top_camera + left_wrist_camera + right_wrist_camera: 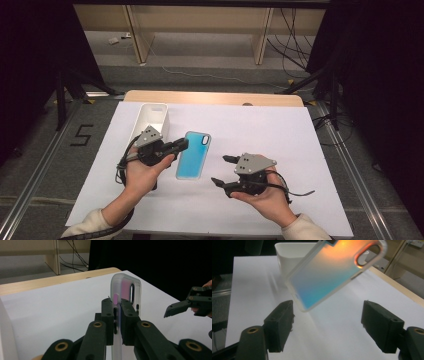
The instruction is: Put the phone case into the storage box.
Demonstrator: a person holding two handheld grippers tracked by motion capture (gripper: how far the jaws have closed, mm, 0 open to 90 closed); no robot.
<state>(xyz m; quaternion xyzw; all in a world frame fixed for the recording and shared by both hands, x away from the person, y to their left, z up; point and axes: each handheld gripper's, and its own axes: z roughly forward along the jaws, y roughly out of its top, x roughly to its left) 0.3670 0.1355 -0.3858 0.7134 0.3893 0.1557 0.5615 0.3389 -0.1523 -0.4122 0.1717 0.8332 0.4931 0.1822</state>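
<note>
So the white table (300, 150) has a white bin (150, 117) up near its far left corner, and just right of that is the phone case (194, 155), over the middle of the table. My left gripper (117, 315) is clamped on one long edge of it, holding it up off the surface. My right gripper (221, 170) sits wide open, holding nothing. The case looks light, bendy and kinda slick, so I'd pinch the rim, not the flat back.
</note>
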